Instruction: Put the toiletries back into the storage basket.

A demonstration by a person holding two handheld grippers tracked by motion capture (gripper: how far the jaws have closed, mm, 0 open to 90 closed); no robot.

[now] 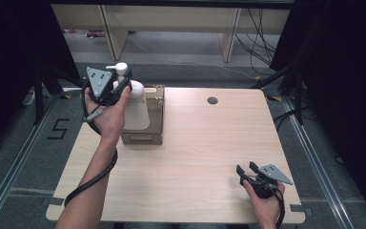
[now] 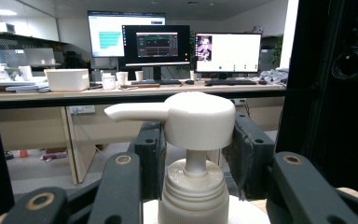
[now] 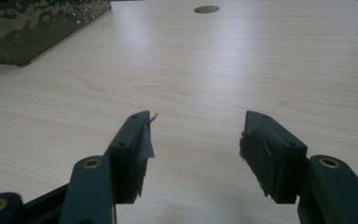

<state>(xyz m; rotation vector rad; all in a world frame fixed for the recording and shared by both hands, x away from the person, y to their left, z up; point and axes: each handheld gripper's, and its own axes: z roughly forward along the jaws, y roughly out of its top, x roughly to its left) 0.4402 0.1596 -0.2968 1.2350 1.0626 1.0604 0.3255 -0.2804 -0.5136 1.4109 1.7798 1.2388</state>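
A white pump bottle (image 1: 136,107) stands upright over a brown camouflage box (image 1: 155,125) at the table's back left. My left gripper (image 1: 124,78) is shut on the bottle just below its pump head. In the left gripper view the pump head (image 2: 199,119) sits between the two jaws, its spout pointing left, above the ribbed collar (image 2: 195,193). Whether the bottle's base rests in the box is hidden. My right gripper (image 1: 247,168) hovers low over the table's front right corner, open, with nothing between its jaws (image 3: 196,135). The box's corner (image 3: 28,28) lies far off to its left.
The light wooden table (image 1: 195,152) has a round cable hole (image 1: 212,100) near its back edge. Bare tabletop stretches between the box and my right gripper. Beyond the table are desk legs, cables on the floor, and monitors (image 2: 156,44) on a far desk.
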